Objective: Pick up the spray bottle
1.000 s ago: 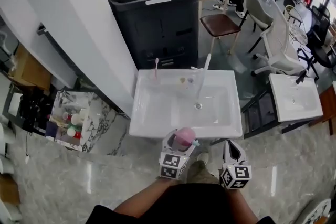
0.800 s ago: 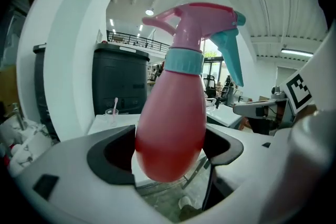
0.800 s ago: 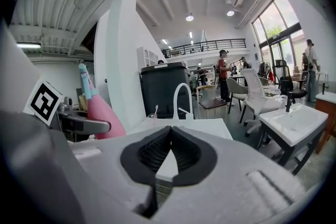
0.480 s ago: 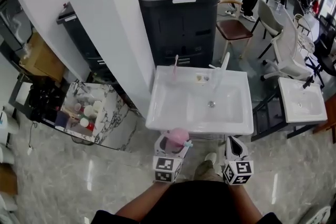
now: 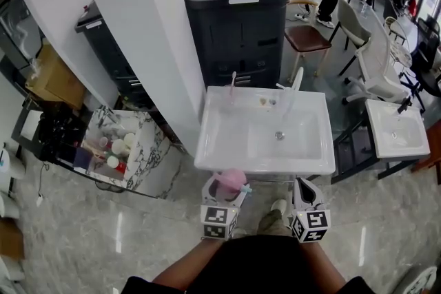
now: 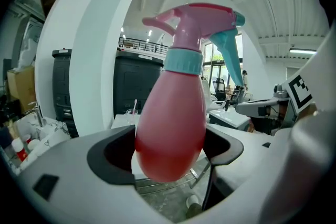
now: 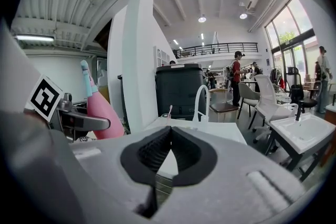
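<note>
A pink spray bottle (image 6: 170,128) with a teal collar and trigger stands upright between the jaws of my left gripper (image 6: 167,152), which is shut on its body. In the head view the spray bottle (image 5: 231,180) shows as a pink round top above the left gripper (image 5: 222,195), just in front of the white sink (image 5: 220,148). My right gripper (image 5: 305,195) hangs beside it to the right, its jaws shut with nothing between them. From the right gripper view the spray bottle (image 7: 101,108) appears at the left, and the right gripper (image 7: 169,152) points toward the sink.
The white sink (image 7: 220,131) has a white faucet (image 5: 292,85) and a cup with a toothbrush (image 5: 233,87) at its back. Behind it stands a dark bin (image 5: 238,17). A white pillar (image 5: 148,31) rises at the left, a marble shelf with small bottles (image 5: 114,148) beside it. A second sink (image 5: 393,134) and chairs stand right.
The view has shifted a little; the sink lies slightly nearer the middle. Both grippers keep their places, the left one still holding the spray bottle.
</note>
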The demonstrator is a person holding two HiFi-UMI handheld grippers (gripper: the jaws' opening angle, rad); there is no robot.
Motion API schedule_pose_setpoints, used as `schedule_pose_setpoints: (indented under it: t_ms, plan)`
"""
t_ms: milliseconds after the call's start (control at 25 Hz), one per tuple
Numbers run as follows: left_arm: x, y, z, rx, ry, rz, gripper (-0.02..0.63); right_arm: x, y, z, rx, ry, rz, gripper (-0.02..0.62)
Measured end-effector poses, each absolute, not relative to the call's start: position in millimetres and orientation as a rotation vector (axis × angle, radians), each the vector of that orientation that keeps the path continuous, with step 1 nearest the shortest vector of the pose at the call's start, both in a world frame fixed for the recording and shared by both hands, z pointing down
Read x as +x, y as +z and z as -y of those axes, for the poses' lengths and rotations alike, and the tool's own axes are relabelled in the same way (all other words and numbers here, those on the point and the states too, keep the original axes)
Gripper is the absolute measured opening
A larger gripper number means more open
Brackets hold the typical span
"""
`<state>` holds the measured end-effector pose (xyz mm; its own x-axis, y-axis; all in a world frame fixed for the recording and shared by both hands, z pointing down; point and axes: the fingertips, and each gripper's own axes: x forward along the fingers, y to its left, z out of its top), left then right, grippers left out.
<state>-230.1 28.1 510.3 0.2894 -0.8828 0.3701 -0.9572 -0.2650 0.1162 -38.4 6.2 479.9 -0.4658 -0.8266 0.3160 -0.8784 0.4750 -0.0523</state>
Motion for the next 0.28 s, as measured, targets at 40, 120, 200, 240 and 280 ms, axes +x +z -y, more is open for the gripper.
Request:
schedule_pose_setpoints:
  t_ms: [40, 120, 200, 240, 280]
  plan:
    - [-230, 511, -27, 2.248, 0.334, 1.667, 0.391, -39, 480, -6, 1.463, 0.311, 2.478, -0.002]
    - [-230, 512, -23, 2.243, 0.324, 1.659, 0.391, -39, 479, -3, 1.473, 0.337, 2.483, -0.002]
    - [-231, 513, -18, 2.235, 0.310, 1.652, 0.391, -40, 478, 0, 1.482, 0.349, 2.488, -0.002]
    - [-232, 513, -16, 2.230, 0.303, 1.650, 0.391, -41, 478, 2, 1.484, 0.349, 2.490, -0.002]
    - [-233, 514, -14, 2.226, 0.296, 1.648, 0.391, -41, 478, 4, 1.485, 0.349, 2.491, -0.002]
